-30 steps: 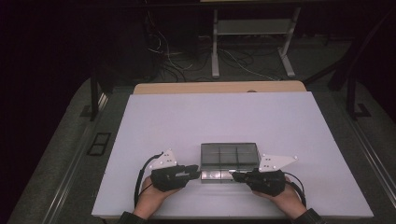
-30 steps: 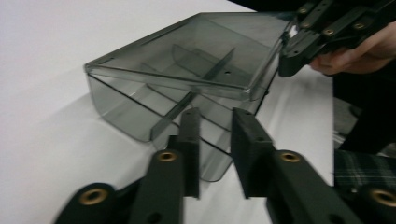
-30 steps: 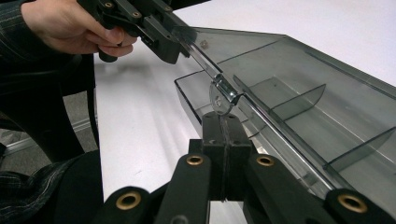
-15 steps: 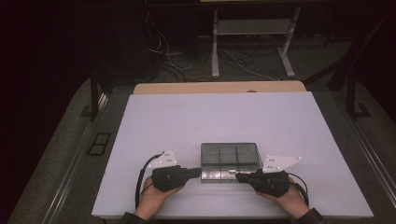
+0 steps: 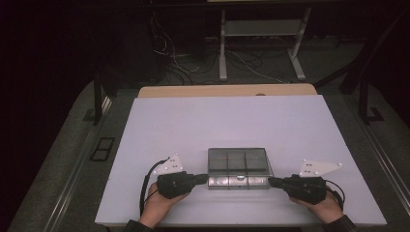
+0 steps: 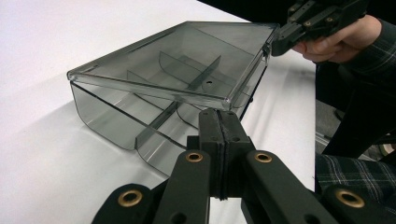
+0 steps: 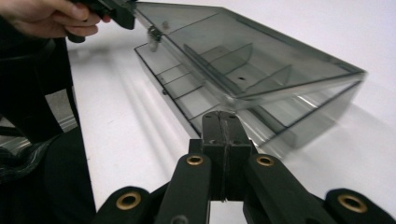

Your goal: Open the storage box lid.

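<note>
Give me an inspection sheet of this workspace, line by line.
Surface: white table, bare apart from the job's thing.
Job's things: smoky clear box with dividers, near the front edge; lid raised at the front, compartments look empty.
Clutter: nothing seen.
Grippers: left tongs shut, at the box's left front corner; right tongs shut, at its right front corner.
Cables: a black cable loops from the left tongs; more on the floor behind.
Surroundings: dark room, metal stand beyond the table.
</note>
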